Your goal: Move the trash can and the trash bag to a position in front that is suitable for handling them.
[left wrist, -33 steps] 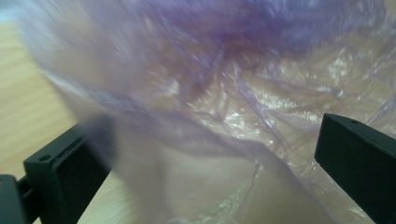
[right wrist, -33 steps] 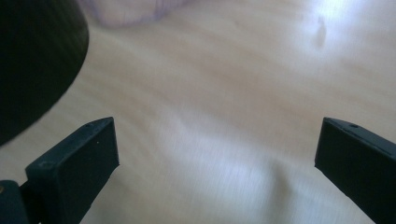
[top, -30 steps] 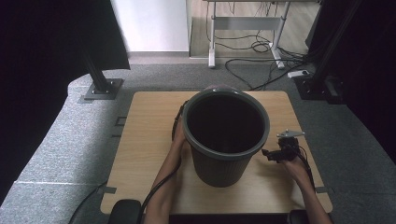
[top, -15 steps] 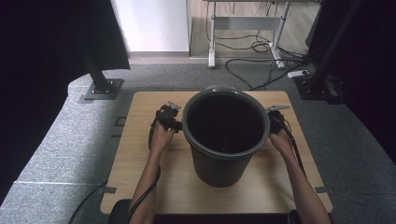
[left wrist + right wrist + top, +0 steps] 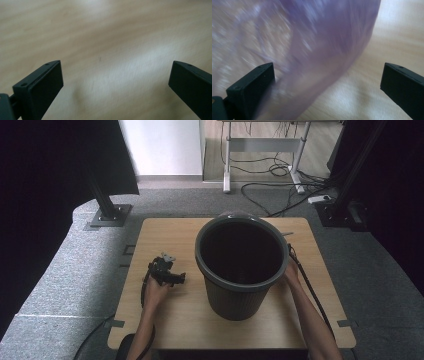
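Observation:
A tall dark grey bucket (image 5: pixel 240 265) stands upright in the middle of the wooden table (image 5: pixel 165 320), its inside dark. My left gripper (image 5: pixel 167 272) is held low over the table, a little left of the bucket. In the left gripper view it (image 5: pixel 116 72) is open wide over bare wood. My right hand (image 5: pixel 291 270) presses against the bucket's right side, and the bucket hides the gripper it holds. In the right gripper view my right gripper (image 5: pixel 328 75) is open, with a blurred translucent purple plastic film (image 5: pixel 312 45) lying between its jaws, close to the left one.
Grey carpet (image 5: pixel 75 285) surrounds the table. A black stand foot (image 5: pixel 107 212) sits at the back left, and another black stand base (image 5: pixel 345 212) at the back right. Cables (image 5: pixel 280 170) and a desk frame lie on the floor beyond. A black cable (image 5: pixel 310 290) trails along my right forearm.
My left gripper has left the bucket's left rim and come nearer and leftward over the table. My right hand has dropped lower along the bucket's right side.

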